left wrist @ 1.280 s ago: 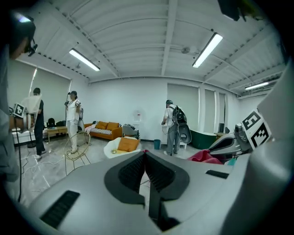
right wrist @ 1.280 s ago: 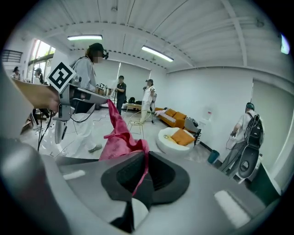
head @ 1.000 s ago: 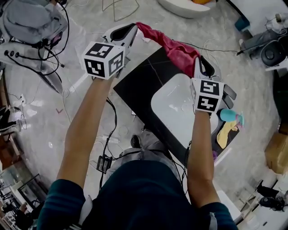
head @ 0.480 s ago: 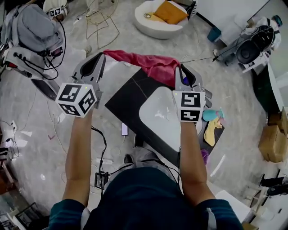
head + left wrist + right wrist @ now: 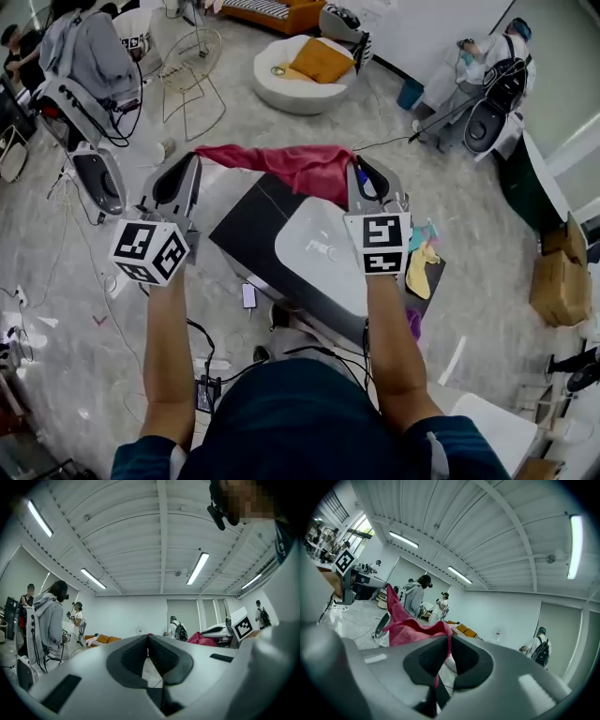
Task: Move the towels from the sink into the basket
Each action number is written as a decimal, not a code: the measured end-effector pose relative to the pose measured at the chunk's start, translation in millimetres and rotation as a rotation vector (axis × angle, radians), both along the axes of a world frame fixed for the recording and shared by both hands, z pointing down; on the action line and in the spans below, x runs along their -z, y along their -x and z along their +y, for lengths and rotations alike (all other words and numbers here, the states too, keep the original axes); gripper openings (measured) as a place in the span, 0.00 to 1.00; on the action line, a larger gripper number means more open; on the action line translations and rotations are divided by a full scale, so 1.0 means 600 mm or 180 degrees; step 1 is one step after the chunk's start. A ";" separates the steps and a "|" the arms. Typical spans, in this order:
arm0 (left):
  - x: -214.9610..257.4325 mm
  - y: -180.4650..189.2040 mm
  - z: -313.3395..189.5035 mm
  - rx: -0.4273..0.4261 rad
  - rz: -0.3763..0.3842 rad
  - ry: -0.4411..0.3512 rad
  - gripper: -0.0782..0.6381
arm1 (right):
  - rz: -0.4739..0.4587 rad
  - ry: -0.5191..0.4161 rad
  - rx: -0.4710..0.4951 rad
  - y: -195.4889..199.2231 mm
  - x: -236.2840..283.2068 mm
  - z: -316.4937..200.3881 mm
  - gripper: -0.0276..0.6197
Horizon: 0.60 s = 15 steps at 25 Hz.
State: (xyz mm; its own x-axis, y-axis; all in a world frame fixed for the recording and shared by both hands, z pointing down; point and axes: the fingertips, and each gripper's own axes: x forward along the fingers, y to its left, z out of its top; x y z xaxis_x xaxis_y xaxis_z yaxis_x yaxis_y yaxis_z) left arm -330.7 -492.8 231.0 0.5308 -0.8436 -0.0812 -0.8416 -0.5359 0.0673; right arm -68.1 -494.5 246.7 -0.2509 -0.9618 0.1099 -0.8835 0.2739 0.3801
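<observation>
With your left tool (image 5: pixel 192 159) and right tool (image 5: pixel 355 165) each clamped on an end, you hold the crimson cloth towel (image 5: pixel 281 161) stretched crosswise above the white sink (image 5: pixel 314 251).

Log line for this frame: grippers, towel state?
left gripper: shut on red towel edge | right gripper: shut on red towel | red towel: stretched between both grippers, raised off sink

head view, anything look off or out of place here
Nothing spilled or broken. The red towel hangs stretched between the left gripper and the right gripper above the sink, and a yellow cloth lies bunched at the counter's right edge.
</observation>
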 end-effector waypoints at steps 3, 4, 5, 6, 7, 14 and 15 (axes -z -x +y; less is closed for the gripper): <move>0.017 -0.003 0.045 -0.0082 0.0038 -0.0058 0.12 | 0.0013 -0.0061 -0.0042 -0.009 0.019 0.050 0.10; 0.022 -0.006 0.058 -0.0118 0.0044 -0.0080 0.12 | 0.0015 -0.0081 -0.0068 -0.014 0.024 0.068 0.10; 0.026 -0.012 0.070 -0.0161 0.0049 -0.0104 0.12 | 0.0016 -0.0103 -0.0102 -0.021 0.029 0.085 0.10; 0.031 -0.020 0.080 -0.0211 0.0054 -0.0130 0.12 | 0.0015 -0.0125 -0.0144 -0.031 0.034 0.102 0.10; 0.035 -0.029 0.091 -0.0261 0.0059 -0.0153 0.12 | 0.0015 -0.0141 -0.0183 -0.040 0.037 0.118 0.10; 0.054 -0.089 0.163 -0.0563 0.0121 -0.0244 0.12 | 0.0083 -0.0190 -0.0416 -0.102 0.059 0.229 0.10; 0.057 -0.104 0.166 -0.0611 0.0123 -0.0251 0.12 | 0.0087 -0.0196 -0.0456 -0.116 0.064 0.239 0.10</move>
